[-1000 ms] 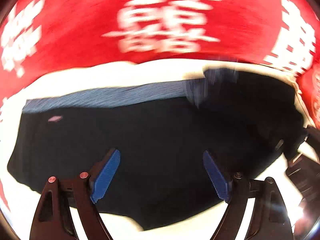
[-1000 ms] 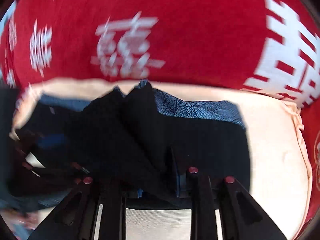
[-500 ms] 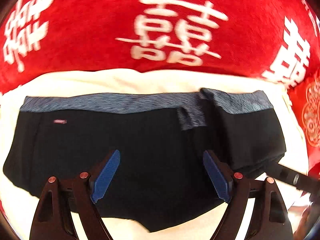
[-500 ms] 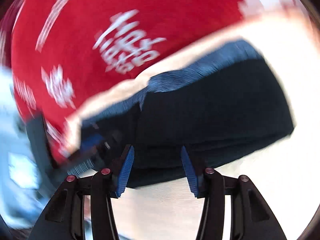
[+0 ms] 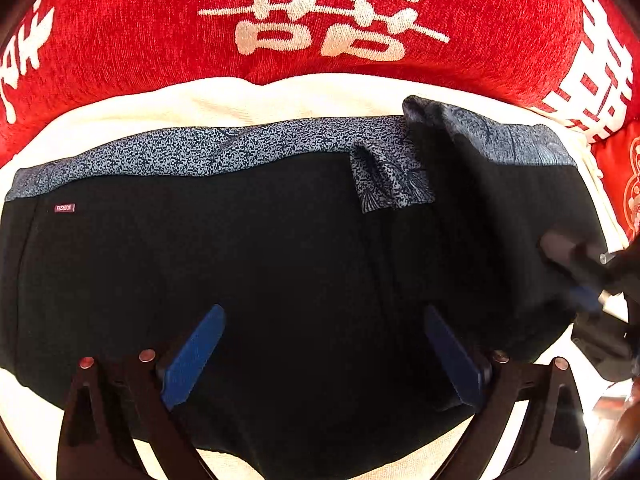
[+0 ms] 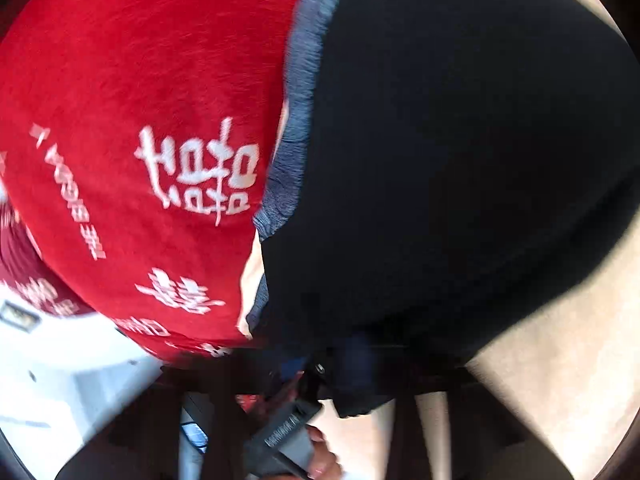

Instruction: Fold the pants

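Black pants (image 5: pixel 248 264) with a speckled grey-blue waistband (image 5: pixel 200 148) lie flat on a cream cover (image 5: pixel 280 96). Their right part (image 5: pixel 500 208) is folded over onto the rest. My left gripper (image 5: pixel 324 344) hovers just over the pants' lower middle. Its jaws are opening wide, the blue pads (image 5: pixel 192 356) press on nothing and only flat cloth lies beneath. My right gripper (image 5: pixel 580 276) comes in from the right at the folded edge. In the blurred, rolled right wrist view the right gripper (image 6: pixel 352 364) is shut, with black cloth (image 6: pixel 460 160) bunched at its tips.
A red cloth with white characters (image 5: pixel 320 12) runs behind the cream cover and fills the left of the right wrist view (image 6: pixel 140 140). A person's fingers (image 6: pixel 320 456) and a grey handle (image 6: pixel 280 432) show at that view's bottom. White furniture (image 6: pixel 60 360) stands beyond.
The pants' right part was laid over and let go. The right gripper opened, rolled sideways, dropped to the folded edge and shut. The left gripper sank closer and its pads spread wider.
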Motion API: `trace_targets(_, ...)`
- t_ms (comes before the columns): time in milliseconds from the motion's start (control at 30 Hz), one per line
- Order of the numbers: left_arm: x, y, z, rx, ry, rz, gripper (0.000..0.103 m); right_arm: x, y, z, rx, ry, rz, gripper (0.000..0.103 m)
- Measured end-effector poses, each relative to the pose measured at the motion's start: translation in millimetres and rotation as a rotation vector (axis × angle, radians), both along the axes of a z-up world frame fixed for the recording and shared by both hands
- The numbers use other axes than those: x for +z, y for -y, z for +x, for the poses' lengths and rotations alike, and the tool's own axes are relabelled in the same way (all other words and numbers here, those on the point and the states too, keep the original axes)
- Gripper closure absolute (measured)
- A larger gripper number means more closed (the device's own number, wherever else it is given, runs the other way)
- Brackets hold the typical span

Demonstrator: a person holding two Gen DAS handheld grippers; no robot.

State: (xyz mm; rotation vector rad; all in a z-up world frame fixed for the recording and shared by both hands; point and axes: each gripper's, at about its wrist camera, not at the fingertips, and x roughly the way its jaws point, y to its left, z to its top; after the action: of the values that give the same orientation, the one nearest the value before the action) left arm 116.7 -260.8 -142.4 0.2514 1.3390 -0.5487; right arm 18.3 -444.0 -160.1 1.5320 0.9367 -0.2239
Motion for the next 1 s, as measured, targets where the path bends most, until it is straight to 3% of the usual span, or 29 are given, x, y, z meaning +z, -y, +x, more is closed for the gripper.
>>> trace_targets(67, 4, 0, -4, 0.0, 0.004, 0.006, 0.002, 26, 2, 9, 0.065, 0.044, -0.063, 0.098)
trace_targets(133, 5, -1, -5, 0.006, 0.0, 0.0, 0.002, 60, -2, 14, 0.199, 0.056, -0.174, 0.098)
trace_targets(200, 1, -4, -3, 0.016, -0.007, -0.01, 0.002, 72, -7, 15, 0.261, 0.046, -0.208, 0.098)
trace_targets(267, 2, -4, -1, 0.029, -0.011, -0.009, 0.002, 65, -11, 9, 0.264, 0.022, -0.183, 0.098)
trace_targets(467, 26, -39, -3, 0.102, 0.035, 0.042, 0.002, 0, -32, 10, 0.273, -0.082, -0.142, 0.098)
trace_targets(567, 43, -51, -2, 0.119, 0.058, 0.054, 0.002, 2, -36, 12, 0.331, -0.091, -0.183, 0.097)
trace_targets(633, 56, -51, 2, 0.125, 0.077, 0.042, 0.002, 20, -40, 17, 0.45, -0.112, -0.248, 0.091)
trace_targets(700, 72, -42, 5, 0.116, 0.088, 0.026, 0.002, 37, -46, 22, 0.581, -0.13, -0.287, 0.065)
trace_targets(767, 84, -27, 7, 0.091, 0.102, 0.019, 0.002, 66, -43, 17, 0.666, -0.132, -0.38, 0.057)
trace_targets(867, 97, 11, 7, 0.044, 0.111, -0.019, 0.002, 97, -3, 6, 0.616, -0.133, -0.524, 0.058)
trace_targets(933, 98, 37, 6, 0.016, 0.108, -0.038, 0.002, 104, 39, 8, 0.543, -0.167, -0.577, 0.086)
trace_targets(967, 96, 50, 5, 0.004, 0.11, -0.041, 0.002, 103, 52, 9, 0.523, -0.183, -0.584, 0.095)
trace_targets(1000, 93, 65, 3, -0.007, 0.111, -0.042, 0.002, 100, 67, 15, 0.5, -0.196, -0.592, 0.095)
